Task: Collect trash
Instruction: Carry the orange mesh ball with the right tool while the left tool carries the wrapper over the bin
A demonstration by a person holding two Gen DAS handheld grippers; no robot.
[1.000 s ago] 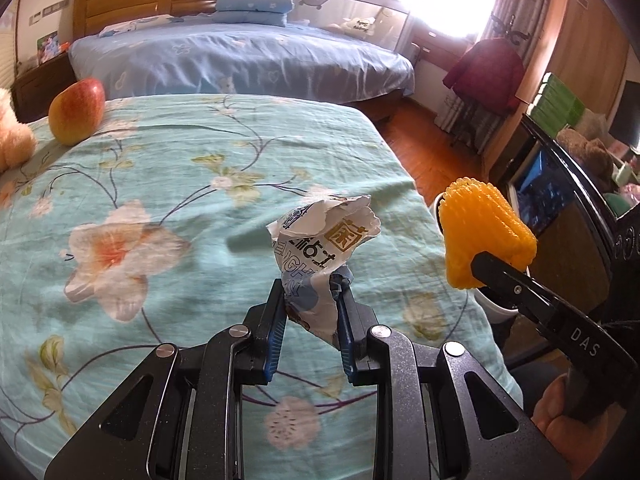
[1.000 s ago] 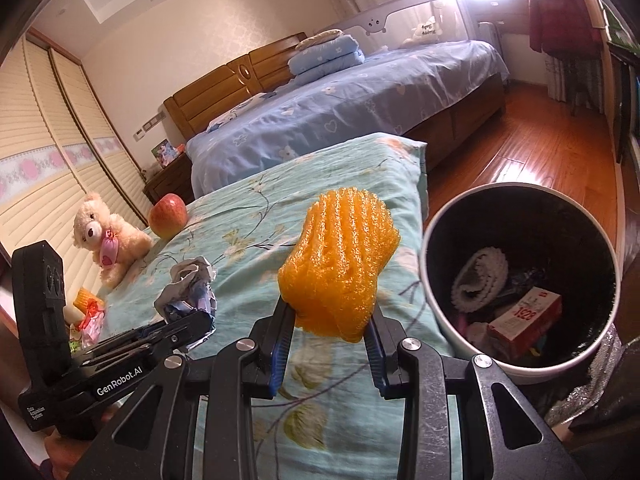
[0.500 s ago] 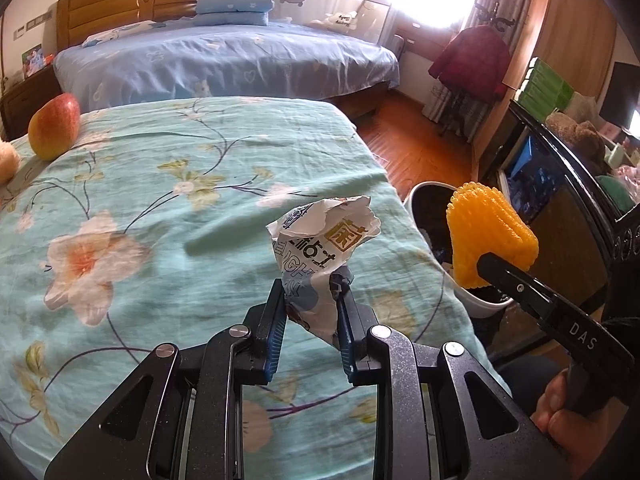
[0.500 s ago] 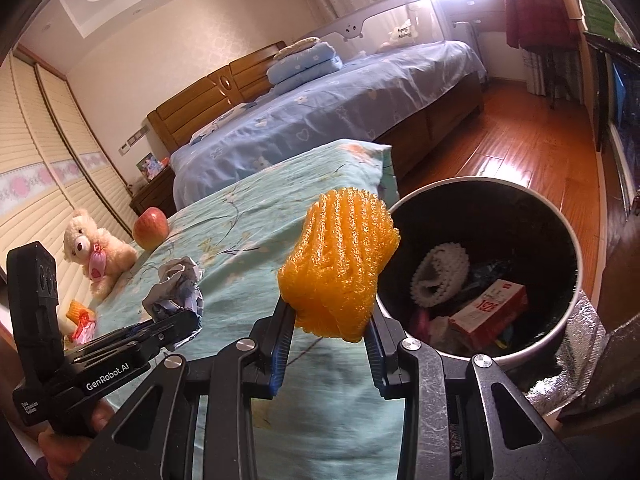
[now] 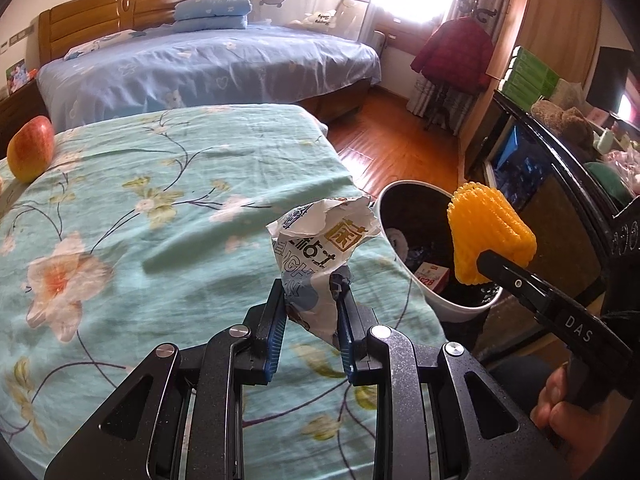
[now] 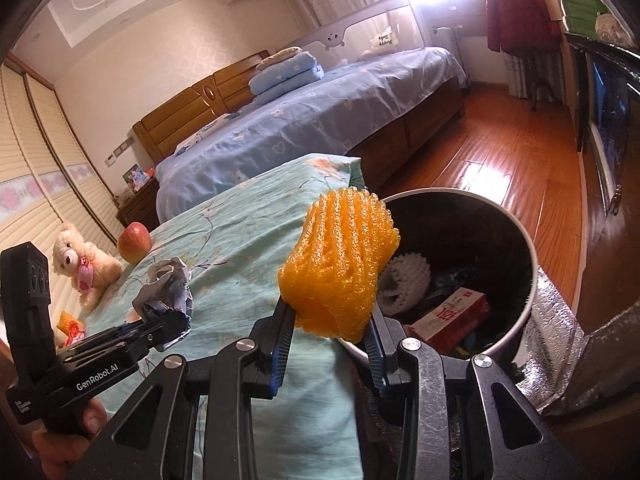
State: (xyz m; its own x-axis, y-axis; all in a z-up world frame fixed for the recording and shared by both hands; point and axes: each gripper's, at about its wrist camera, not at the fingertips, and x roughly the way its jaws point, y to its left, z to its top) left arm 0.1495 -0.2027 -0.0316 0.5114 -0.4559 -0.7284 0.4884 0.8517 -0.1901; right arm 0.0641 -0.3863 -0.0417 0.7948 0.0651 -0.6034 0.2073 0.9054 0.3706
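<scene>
The right gripper (image 6: 330, 334) was clenched on the orange foam net (image 6: 338, 264), which hung at the near rim of the trash bin (image 6: 530, 280), not yet clearly over its mouth. Carrying it further over the opening before letting go looked wise, since so light a piece could catch on the rim. The left gripper (image 5: 312, 320) grasped the crumpled wrapper (image 5: 320, 248) above the floral bed cover (image 5: 140, 200), beside the bin; it should wait its turn, clear of the right.
</scene>
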